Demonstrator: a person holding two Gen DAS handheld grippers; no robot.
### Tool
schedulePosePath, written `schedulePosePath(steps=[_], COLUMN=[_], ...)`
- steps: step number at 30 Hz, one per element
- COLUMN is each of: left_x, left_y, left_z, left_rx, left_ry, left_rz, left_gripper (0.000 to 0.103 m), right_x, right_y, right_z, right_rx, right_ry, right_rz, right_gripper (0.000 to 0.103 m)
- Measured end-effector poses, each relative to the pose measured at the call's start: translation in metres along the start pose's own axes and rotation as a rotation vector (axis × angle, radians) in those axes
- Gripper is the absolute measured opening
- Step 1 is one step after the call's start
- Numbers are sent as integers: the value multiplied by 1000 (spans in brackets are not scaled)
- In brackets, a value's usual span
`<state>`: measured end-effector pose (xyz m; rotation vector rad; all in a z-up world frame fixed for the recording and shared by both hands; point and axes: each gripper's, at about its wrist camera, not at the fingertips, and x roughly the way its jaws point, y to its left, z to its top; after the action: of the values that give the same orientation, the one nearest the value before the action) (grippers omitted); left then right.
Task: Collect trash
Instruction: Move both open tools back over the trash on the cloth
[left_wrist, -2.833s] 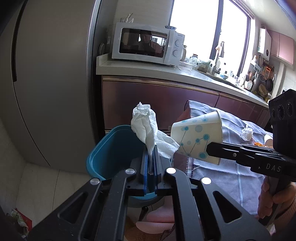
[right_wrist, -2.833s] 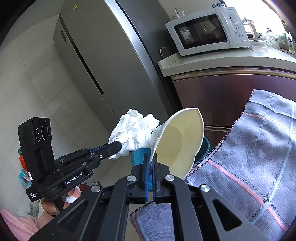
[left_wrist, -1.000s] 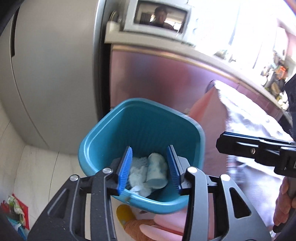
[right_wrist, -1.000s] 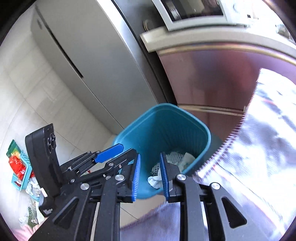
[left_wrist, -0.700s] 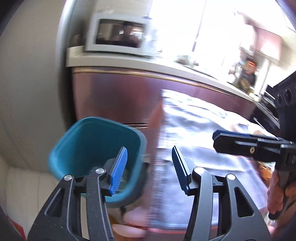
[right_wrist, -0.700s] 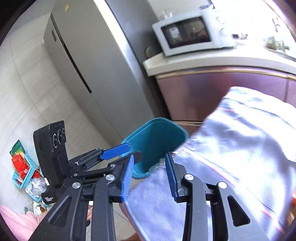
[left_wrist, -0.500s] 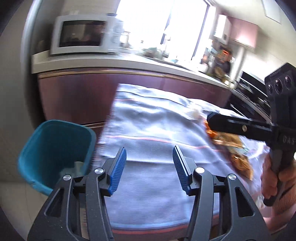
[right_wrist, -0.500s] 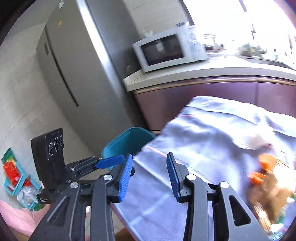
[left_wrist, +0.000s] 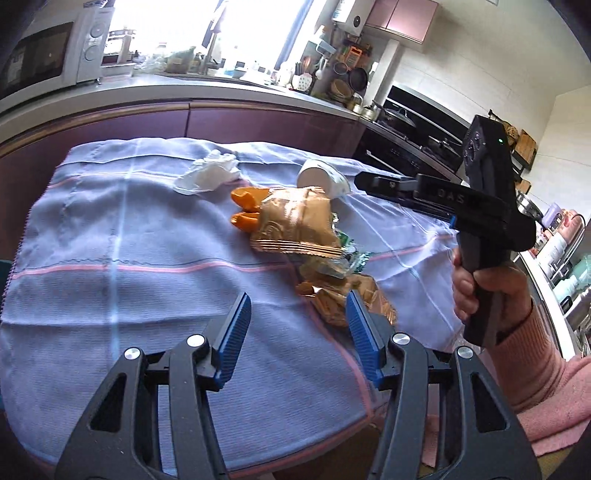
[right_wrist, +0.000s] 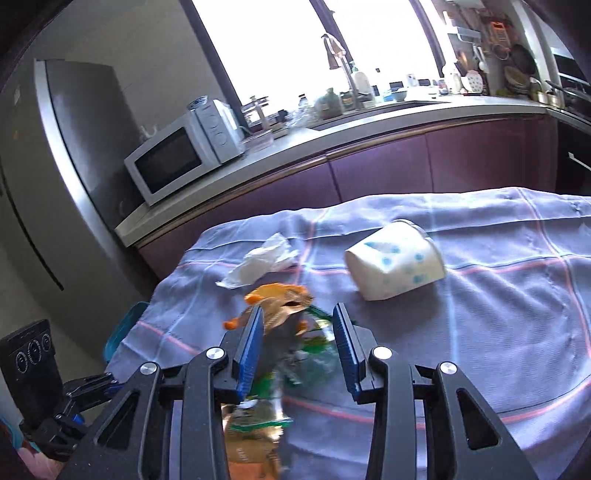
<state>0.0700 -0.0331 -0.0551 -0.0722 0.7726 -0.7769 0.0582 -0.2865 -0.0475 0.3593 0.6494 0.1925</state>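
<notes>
Trash lies on a lilac cloth-covered table (left_wrist: 110, 229): a crumpled white tissue (left_wrist: 207, 175) (right_wrist: 260, 260), orange peel (left_wrist: 245, 208) (right_wrist: 271, 291), a tan snack wrapper (left_wrist: 295, 221), more wrappers (left_wrist: 340, 291) (right_wrist: 306, 343), and a tipped white paper cup with blue dots (left_wrist: 321, 177) (right_wrist: 395, 266). My left gripper (left_wrist: 297, 332) is open and empty, just above the near wrappers. My right gripper (right_wrist: 299, 343) is open and empty, over the wrapper pile; it also shows in the left wrist view (left_wrist: 369, 181).
The teal bin's rim (right_wrist: 122, 332) shows beyond the table's left edge. A purple kitchen counter (right_wrist: 369, 166) with a microwave (right_wrist: 181, 155) runs behind the table. A steel fridge (right_wrist: 55, 184) stands at the left.
Both grippers let a tissue and a cup go into the teal bin, then swung right from the bin to over the table's trash. Both are open now.
</notes>
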Motion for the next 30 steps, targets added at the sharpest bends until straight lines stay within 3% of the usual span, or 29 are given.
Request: schedulePosePath(steps=[8,15,21,28,30], left_x=[38,54,62,65,66], left_y=[-9,-7,-6,-2,-3], left_z=[-1,-3,0,3,4], left_rx=[-32,-86,-103,-131,-129], left_ry=[112,163,174,184,186], left_rz=[-40,-85,-112,-151,-152], left_gripper=[56,59,58,40,39], right_x=[24,62,65,54,52], right_y=[-70,-106,-106,-88,-82], right_z=[30,48,43,29,26], right_rx=[73,140,130,89,81], right_ry=[-13,48,76,96,98], right_rz=[-52,11,100,180,196], right_gripper=[42,46,46,28,20])
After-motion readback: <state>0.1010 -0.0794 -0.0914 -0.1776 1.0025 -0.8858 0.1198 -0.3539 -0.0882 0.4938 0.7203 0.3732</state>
